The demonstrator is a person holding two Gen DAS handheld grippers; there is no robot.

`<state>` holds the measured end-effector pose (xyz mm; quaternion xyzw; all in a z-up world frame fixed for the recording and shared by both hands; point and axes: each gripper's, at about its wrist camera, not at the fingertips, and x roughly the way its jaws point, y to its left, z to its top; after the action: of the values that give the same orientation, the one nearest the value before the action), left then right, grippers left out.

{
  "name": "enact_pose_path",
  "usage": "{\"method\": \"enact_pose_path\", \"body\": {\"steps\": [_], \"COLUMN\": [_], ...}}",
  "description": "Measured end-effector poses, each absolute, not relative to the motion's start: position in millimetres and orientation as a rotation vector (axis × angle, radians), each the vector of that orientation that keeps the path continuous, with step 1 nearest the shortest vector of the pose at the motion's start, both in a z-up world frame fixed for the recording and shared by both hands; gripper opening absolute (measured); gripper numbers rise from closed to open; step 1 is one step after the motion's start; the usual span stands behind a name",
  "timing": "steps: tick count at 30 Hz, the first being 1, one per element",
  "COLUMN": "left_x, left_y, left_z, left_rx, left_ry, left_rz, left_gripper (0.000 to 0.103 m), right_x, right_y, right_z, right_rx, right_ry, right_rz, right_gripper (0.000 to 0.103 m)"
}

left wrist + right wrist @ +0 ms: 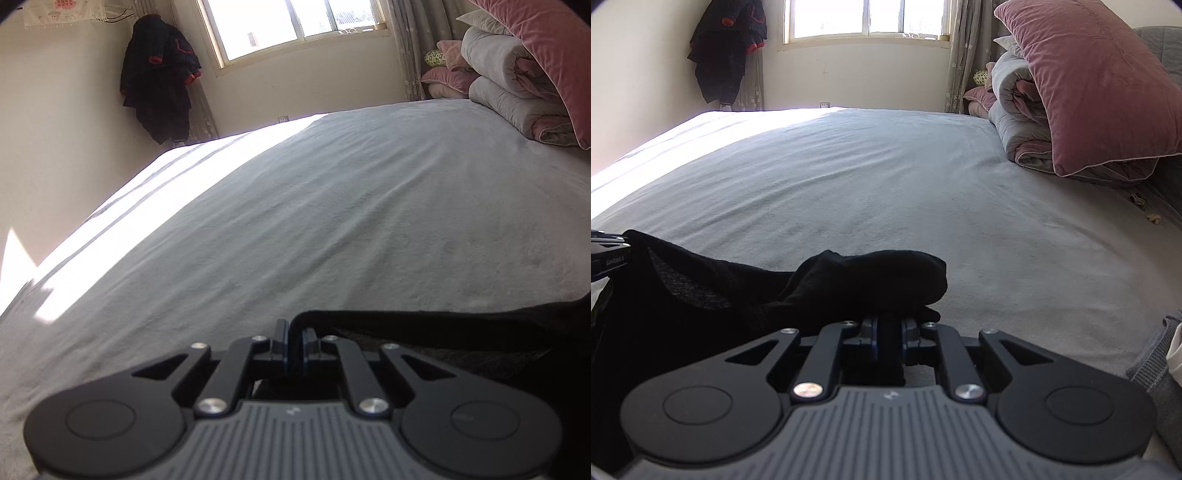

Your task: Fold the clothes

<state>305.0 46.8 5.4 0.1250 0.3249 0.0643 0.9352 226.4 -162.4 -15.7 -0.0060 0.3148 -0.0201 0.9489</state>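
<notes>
My left gripper is pinched narrow on one edge of the black garment, which stretches off to its right just above the grey bed sheet; my right gripper is clamped on the other end, where the cloth bunches into a dark lump over its fingers. The garment hangs slack between the two at the near edge of the bed; a folded quilt and a pink pillow sit well apart at the head.
</notes>
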Motion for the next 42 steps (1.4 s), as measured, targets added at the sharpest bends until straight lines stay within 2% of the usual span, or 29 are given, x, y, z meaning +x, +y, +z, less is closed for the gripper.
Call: {"method": "enact_pose_path", "body": {"steps": [1,3,5,7,13,29,33,35,42], "left_x": [306.0,305.9,303.4,300.9,276.8,139.5,104.6,86.0,39.6], "left_y": [45.5,47.1,48.1,49.2,54.6,84.5,92.2,96.1,101.4], "left_z": [-0.3,-8.0,-7.7,-7.4,6.3,17.2,11.5,7.4,-10.0], "left_rx": [0.254,0.235,0.219,0.202,0.173,-0.070,-0.150,-0.189,-0.259], "left_ry": [0.674,0.699,0.713,0.727,0.741,0.870,0.917,0.933,0.991], "left_rz": [0.126,0.107,0.096,0.085,0.054,-0.148,-0.225,-0.243,-0.312], "left_gripper": [0.013,0.021,0.037,0.041,0.062,0.067,0.067,0.067,0.068], "right_x": [228.0,231.4,227.2,219.4,196.3,85.8,66.4,59.4,29.4], "right_y": [-163.1,-164.5,-168.4,-173.4,-188.4,-178.7,-166.8,-164.4,-180.2], "right_z": [-19.4,-26.8,-28.6,-27.7,-25.2,-22.8,-27.7,-30.8,-20.8], "right_rx": [-0.010,-0.007,0.006,0.024,0.078,0.202,0.187,0.177,0.258], "right_ry": [0.650,0.668,0.684,0.698,0.739,0.829,0.856,0.866,0.893], "right_rz": [-0.034,-0.021,-0.008,0.005,0.044,0.267,0.287,0.281,0.180], "right_gripper": [0.014,0.024,0.040,0.041,0.041,0.041,0.026,0.013,0.006]}}
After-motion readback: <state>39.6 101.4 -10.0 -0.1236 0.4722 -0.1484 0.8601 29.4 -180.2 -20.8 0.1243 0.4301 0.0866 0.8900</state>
